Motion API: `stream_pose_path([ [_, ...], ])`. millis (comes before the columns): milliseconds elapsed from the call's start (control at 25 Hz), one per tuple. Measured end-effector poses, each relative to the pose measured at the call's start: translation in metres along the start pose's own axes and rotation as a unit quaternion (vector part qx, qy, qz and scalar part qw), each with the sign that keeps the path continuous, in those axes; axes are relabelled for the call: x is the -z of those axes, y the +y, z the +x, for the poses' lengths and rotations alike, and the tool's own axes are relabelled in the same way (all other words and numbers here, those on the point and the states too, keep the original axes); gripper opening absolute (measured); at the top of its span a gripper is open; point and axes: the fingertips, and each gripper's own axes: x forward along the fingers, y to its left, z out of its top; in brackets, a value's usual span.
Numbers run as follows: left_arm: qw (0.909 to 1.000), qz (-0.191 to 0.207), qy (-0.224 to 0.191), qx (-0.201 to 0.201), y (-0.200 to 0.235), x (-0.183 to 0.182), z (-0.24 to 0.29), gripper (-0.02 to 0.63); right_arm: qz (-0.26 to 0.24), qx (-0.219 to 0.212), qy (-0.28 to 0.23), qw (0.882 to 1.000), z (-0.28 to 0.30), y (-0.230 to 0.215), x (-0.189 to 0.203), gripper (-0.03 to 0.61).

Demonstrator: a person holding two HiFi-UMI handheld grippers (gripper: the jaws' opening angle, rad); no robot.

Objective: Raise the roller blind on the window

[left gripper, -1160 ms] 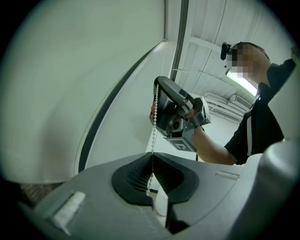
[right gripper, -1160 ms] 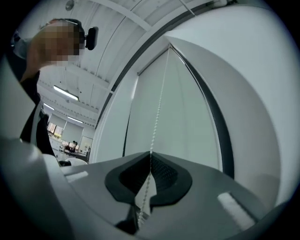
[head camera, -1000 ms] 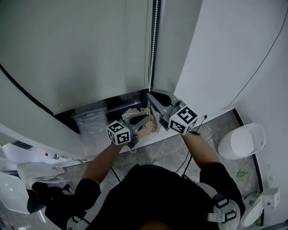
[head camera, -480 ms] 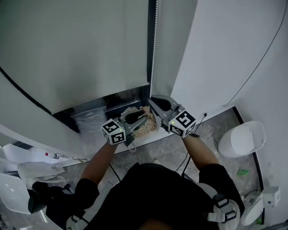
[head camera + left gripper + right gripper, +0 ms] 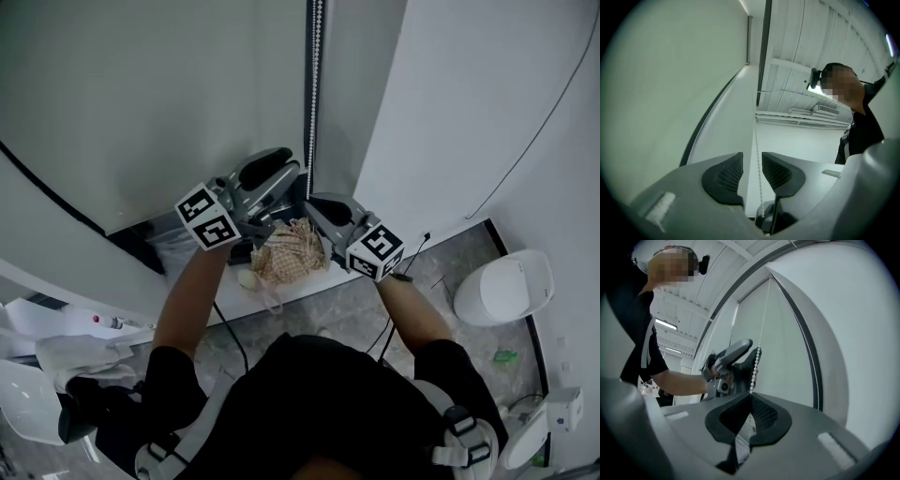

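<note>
thin, slippery-looking chain [image 5: 756, 366] needs a firm pinch: right tongs [image 5: 749, 400] clamp it; left tongs [image 5: 752, 161], just opened, straddle it higher.

bead chain [image 5: 311, 84] right of roller blind [image 5: 150, 103], L gripper [image 5: 286, 173] above R gripper [image 5: 316, 204], chain betw L jaws

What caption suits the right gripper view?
Right gripper clamps the bead chain; left gripper, jaws just opened, straddles it higher up.

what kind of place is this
Probably an office or workshop-type room, indoors: a roller blind with its bead chain, a grey tiled floor with cables, and a ceiling strip light.
</note>
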Motion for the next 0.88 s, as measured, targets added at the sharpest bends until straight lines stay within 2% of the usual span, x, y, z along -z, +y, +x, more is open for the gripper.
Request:
stream_pose_path([
  [80, 0.9998, 0.005, -0.004, 0.018, -0.001, -0.016, 0.014, 0.13, -0.001, -0.002, 0.003, 1.0, 0.001, 0.001, 0.001, 0.006],
  [200, 0.9991, -0.019, -0.02, 0.03, -0.003, -0.026, 0.029, 0.13, 0.002, 0.0, 0.003, 1.0, -0.003, 0.0, 0.002, 0.006],
  [360, 0.9979, -0.032, -0.027, 0.049, -0.014, -0.023, 0.043, 0.13, 0.006, 0.003, 0.002, 1.0, -0.007, -0.002, 0.003, 0.006],
  [480, 0.9975, -0.026, -0.019, 0.063, -0.017, -0.022, 0.049, 0.129, 0.007, 0.003, 0.001, 1.0, -0.004, -0.001, 0.004, 0.006],
  [520, 0.9976, -0.021, -0.016, 0.065, -0.018, -0.022, 0.05, 0.121, 0.008, 0.003, 0.001, 1.0, -0.004, 0.0, 0.004, 0.006],
  [640, 0.9975, -0.011, -0.012, 0.069, -0.02, -0.023, 0.049, 0.023, 0.01, 0.002, -0.002, 1.0, -0.005, 0.001, 0.003, 0.006],
  [880, 0.9979, -0.02, -0.012, 0.06, -0.02, -0.024, 0.044, 0.011, 0.016, 0.003, -0.005, 1.0, -0.009, 0.002, 0.003, 0.006],
])
